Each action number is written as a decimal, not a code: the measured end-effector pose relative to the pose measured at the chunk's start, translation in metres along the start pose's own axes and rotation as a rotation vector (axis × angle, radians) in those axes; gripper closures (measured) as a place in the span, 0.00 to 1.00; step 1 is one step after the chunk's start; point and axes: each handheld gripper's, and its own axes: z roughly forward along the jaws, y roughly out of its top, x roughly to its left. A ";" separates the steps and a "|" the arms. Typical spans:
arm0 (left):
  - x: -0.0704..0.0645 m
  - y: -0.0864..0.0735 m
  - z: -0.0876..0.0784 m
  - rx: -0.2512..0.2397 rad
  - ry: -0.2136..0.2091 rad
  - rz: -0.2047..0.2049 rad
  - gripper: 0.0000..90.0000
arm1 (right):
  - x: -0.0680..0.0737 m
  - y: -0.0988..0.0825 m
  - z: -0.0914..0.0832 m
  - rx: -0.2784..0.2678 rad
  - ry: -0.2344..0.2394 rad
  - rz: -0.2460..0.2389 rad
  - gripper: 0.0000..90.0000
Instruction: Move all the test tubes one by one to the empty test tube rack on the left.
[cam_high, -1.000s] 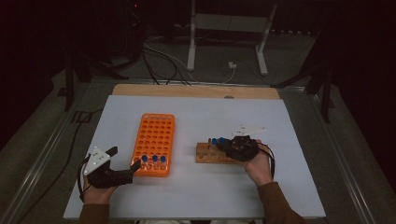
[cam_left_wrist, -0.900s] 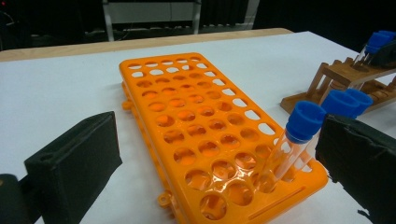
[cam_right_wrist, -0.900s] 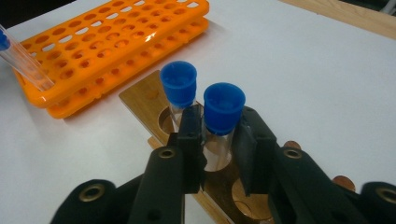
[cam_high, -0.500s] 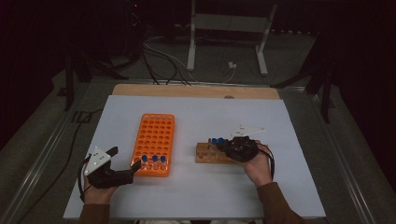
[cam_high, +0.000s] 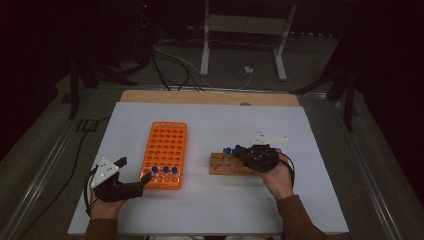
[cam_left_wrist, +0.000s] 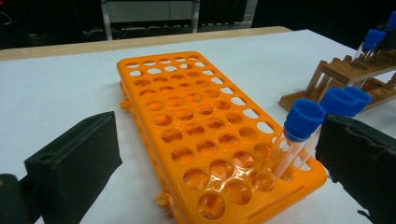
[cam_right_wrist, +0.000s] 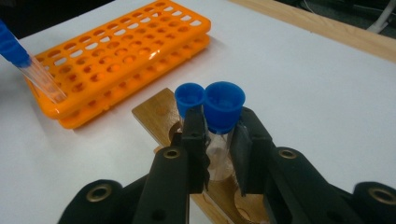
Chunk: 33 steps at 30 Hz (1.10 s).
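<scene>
Three blue-capped tubes already stand in the near row of the orange rack. Your right claw is clamped on another tube in the wooden stand; one more waits beside it. Your left claw rests spread apart at the rack's near-left corner.

Table: white top with a bare wooden strip along its far edge. On it, just ahead of your left gripper, an orange tube rack lying flat, three blue-capped tubes in its near row. Under your right gripper, a low wooden tube stand resting on the white surface, well apart from the orange rack.
</scene>
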 end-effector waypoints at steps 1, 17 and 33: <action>0.000 0.000 0.000 0.000 0.000 0.000 0.01 | 0.000 0.001 -0.001 -0.001 0.000 -0.001 0.85; -0.001 0.001 0.000 0.004 0.005 0.011 0.01 | 0.002 0.020 -0.020 -0.048 -0.006 -0.005 0.85; -0.002 0.001 0.001 0.005 0.005 0.014 0.01 | 0.003 0.043 -0.043 -0.086 -0.021 -0.033 0.86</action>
